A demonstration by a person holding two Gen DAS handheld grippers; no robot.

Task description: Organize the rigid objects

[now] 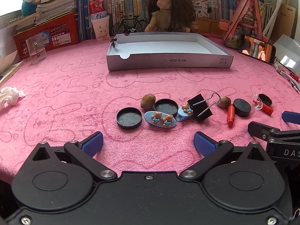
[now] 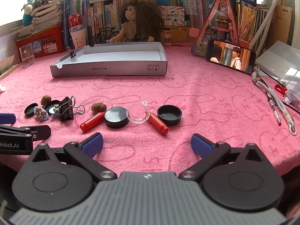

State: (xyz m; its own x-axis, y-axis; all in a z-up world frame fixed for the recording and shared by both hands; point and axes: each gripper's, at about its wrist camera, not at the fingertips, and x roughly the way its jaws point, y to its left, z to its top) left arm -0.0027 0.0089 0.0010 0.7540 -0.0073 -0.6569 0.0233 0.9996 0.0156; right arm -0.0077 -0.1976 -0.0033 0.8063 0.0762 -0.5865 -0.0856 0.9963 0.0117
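Small objects lie in a row on the pink towel: black round caps (image 1: 129,118) (image 2: 169,115), two nuts (image 1: 148,100) (image 2: 98,107), blue bear hair clips (image 1: 160,120), a large black binder clip (image 1: 200,107) (image 2: 66,108), red tubes (image 2: 92,124) (image 2: 158,123), a black disc (image 2: 116,119) and a clear half-sphere (image 2: 138,114). A grey cardboard tray (image 1: 168,61) (image 2: 112,69) stands behind, with a small binder clip (image 2: 73,54) on its left wall. My left gripper (image 1: 148,144) is open and empty just before the caps. My right gripper (image 2: 147,144) is open and empty before the red tubes.
A doll (image 1: 169,9), toy bicycle (image 1: 129,25), red basket (image 1: 50,33), can on a cup (image 1: 99,18) and books line the back. A phone (image 2: 230,56) leans at the right, with cables, a pen and scissors (image 2: 280,89). A glass (image 1: 36,50) and crumpled tissue (image 1: 10,96) are at the left.
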